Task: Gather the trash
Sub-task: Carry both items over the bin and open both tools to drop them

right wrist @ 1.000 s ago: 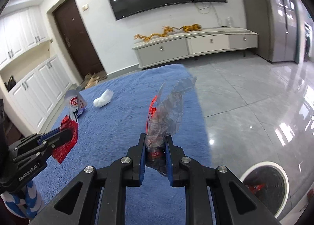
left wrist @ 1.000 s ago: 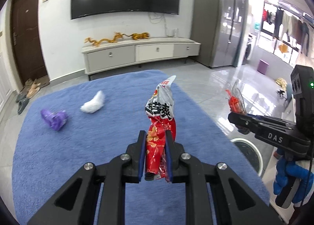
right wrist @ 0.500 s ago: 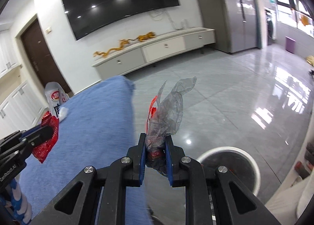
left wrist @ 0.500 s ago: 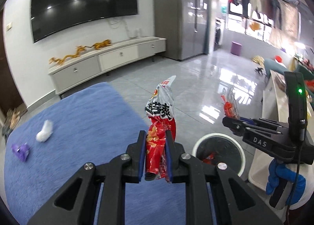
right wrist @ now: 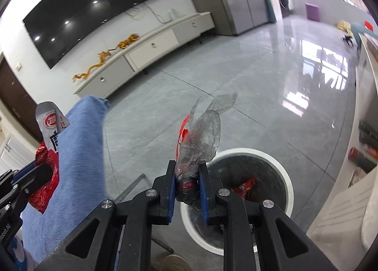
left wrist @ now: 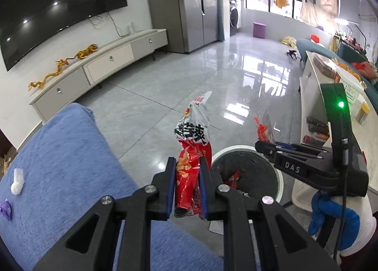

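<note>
My left gripper [left wrist: 187, 164] is shut on a red and white chip bag [left wrist: 192, 143], held upright just left of the round white-rimmed trash bin [left wrist: 280, 176]. My right gripper [right wrist: 187, 171] is shut on a crumpled clear plastic wrapper [right wrist: 203, 138] with red print, held over the near left rim of the bin [right wrist: 289, 190]. The bin has a red wrapper [right wrist: 245, 187] inside. In the left wrist view the right gripper [left wrist: 262, 146] hangs over the bin. In the right wrist view the left gripper [right wrist: 40, 171] and its chip bag [right wrist: 48, 129] show at far left.
A blue carpet [left wrist: 63, 164] lies left, with a white tissue [left wrist: 17, 182] and a purple scrap [left wrist: 5, 209] on it. A white TV cabinet [left wrist: 106, 63] stands along the far wall. A white table [left wrist: 311, 96] stands right of the bin. Grey tile floor lies beyond.
Both grippers have swung right, away from the carpet, and come closer to the trash bin, which now sits large under them. Both still hold their trash.
</note>
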{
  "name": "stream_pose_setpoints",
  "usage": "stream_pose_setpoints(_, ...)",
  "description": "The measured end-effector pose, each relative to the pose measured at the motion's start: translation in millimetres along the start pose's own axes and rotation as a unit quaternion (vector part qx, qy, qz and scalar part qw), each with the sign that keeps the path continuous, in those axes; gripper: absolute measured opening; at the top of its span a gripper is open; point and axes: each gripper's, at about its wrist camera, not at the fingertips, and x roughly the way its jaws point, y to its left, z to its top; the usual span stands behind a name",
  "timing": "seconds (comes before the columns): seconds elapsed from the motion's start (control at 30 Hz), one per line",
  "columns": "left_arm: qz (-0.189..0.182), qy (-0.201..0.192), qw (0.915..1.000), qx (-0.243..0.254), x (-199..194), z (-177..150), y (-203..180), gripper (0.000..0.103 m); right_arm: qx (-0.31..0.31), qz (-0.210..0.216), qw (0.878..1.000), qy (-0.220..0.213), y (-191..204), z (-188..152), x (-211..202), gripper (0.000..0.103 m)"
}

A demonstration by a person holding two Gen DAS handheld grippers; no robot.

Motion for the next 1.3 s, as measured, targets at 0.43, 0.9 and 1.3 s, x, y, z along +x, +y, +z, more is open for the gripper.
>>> stream_pose_setpoints(0.43, -0.025, 0.04, 0.9988, 0.016, 51, 13, -48, 0.018, 0.066, -0.027, 0.997, 0.03, -52, -12, 22, 0.027)
stream_pose_setpoints(0.9, -0.065, 0.048, 0.9966, 0.015, 71, 26, -83, 0.027, 0.109, -0.059, 0.992, 0.012, -88, -19, 1, 0.049)
stream_pose_setpoints(1.3, -0.045, 0.025, 0.9987, 0.002, 57, 30, -83, 0.041, 0.097, -0.083, 0.992, -0.002, -83, -14, -15, 0.054)
